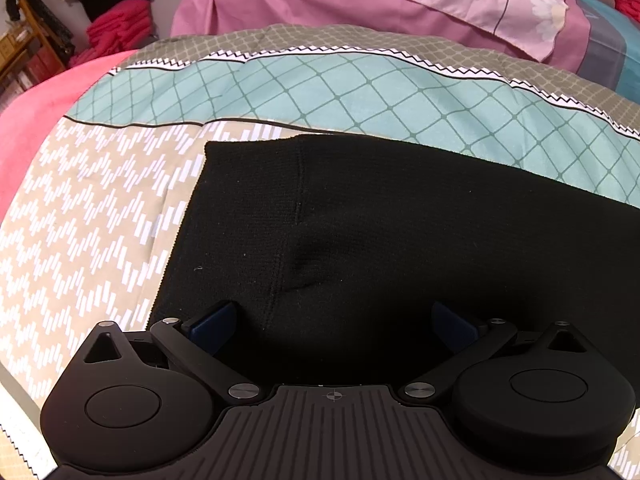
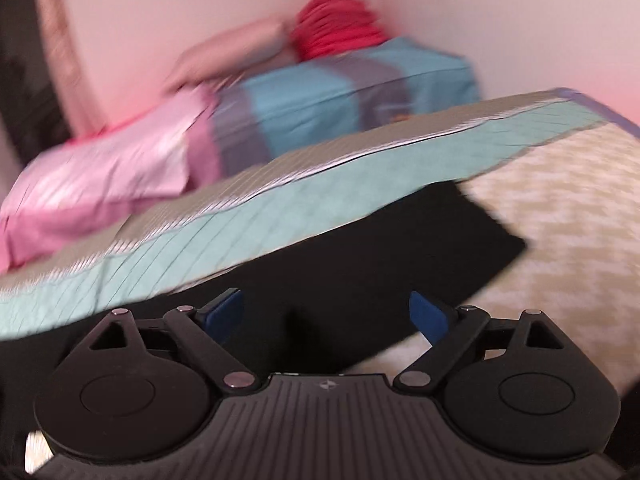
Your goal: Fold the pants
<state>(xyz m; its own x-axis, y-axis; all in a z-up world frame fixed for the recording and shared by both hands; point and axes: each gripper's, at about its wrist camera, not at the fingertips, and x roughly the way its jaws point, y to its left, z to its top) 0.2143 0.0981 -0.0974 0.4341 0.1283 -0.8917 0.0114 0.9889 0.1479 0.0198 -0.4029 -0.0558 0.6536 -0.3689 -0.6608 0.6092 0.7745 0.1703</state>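
Black knit pants (image 1: 400, 220) lie flat on a patterned bedspread (image 1: 100, 200), with a straight hem edge at the left and a small dent near a seam. My left gripper (image 1: 334, 320) hovers over them, tilted steeply down, open, with its blue pads (image 1: 216, 318) wide apart and nothing pinched. The right wrist view is blurred. In it the pants (image 2: 400, 248) stretch across the bed to a squared end on the right. My right gripper (image 2: 326, 312) stands open above the cloth, and its blue pads (image 2: 430, 316) grip nothing.
Folded pink bedding (image 1: 360, 4) and a blue-grey pillow (image 2: 340, 108) are piled behind the pants, with red fabric (image 2: 340, 28) on top by the wall. A pink blanket (image 1: 40, 120) hangs at the left bed edge. Wooden shelves (image 1: 28, 48) stand further left.
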